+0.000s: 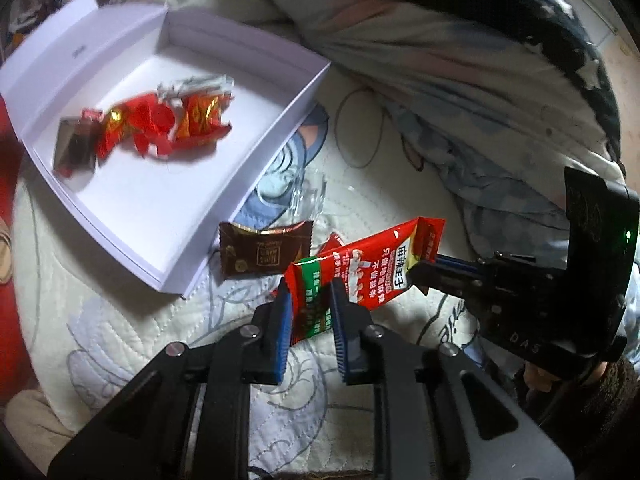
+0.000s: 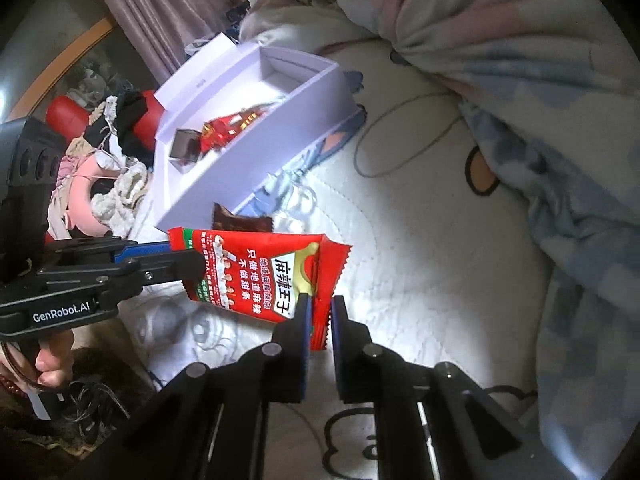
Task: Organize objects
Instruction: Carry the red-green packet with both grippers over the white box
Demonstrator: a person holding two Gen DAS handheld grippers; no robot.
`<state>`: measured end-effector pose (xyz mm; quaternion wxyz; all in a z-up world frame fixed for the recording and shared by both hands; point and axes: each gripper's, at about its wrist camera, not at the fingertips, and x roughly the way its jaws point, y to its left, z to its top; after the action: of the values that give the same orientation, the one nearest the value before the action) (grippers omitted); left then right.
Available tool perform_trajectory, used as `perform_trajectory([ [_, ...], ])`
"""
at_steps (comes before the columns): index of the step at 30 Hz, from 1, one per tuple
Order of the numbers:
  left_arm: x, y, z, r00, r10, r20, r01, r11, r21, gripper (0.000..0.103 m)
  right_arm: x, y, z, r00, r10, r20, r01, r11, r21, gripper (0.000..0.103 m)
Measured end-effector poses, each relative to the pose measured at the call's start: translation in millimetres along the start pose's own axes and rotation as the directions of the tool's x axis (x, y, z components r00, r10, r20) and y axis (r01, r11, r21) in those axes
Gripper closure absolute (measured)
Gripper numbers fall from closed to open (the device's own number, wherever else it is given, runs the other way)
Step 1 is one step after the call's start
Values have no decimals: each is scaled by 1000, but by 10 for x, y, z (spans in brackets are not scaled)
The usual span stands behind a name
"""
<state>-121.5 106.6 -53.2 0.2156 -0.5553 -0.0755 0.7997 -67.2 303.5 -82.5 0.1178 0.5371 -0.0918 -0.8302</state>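
Observation:
A red snack packet [image 1: 380, 264] [image 2: 260, 268] with white lettering hangs above the quilted bed, held at both ends. My left gripper [image 1: 310, 292] [image 2: 188, 260] is shut on its green-striped end. My right gripper [image 2: 320, 308] [image 1: 420, 276] is shut on the opposite serrated end. A white open box [image 1: 280, 120] [image 2: 280, 120] lies beyond, holding red and gold candy wrappers [image 1: 160, 124] [image 2: 224, 128] and a dark shiny sachet [image 1: 74, 148]. A brown sachet [image 1: 264, 252] [image 2: 240, 222] rests on the sheet just outside the box's near wall, partly hidden behind the packet in the right wrist view.
A bunched pastel blanket [image 2: 540, 100] [image 1: 460, 80] rises along the right and far side. A thin cable loop [image 2: 400, 136] lies on the sheet. A crumpled clear wrapper [image 1: 308, 196] sits by the box. Clothes and a red cushion [image 2: 100, 140] crowd the left edge.

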Motion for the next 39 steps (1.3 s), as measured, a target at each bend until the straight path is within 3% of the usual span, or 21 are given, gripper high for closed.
perform_trajectory([
  [9, -323, -107, 175, 997, 19, 74, -22, 999, 38, 86, -383, 275, 143, 997, 17, 74, -13, 998, -54, 94],
  [19, -865, 17, 235, 987, 37, 157, -48, 996, 68, 86, -627, 715, 367, 991, 24, 132, -7, 992, -125, 94],
  [27, -1189, 254, 363, 975, 71, 212, -82, 996, 44, 86, -647, 1061, 746, 987, 27, 159, 5, 980, -197, 94],
  [39, -1266, 649, 804, 969, 111, 220, -108, 994, -22, 86, -413, 1294, 1336, 984, 43, 171, 4, 964, -265, 95],
])
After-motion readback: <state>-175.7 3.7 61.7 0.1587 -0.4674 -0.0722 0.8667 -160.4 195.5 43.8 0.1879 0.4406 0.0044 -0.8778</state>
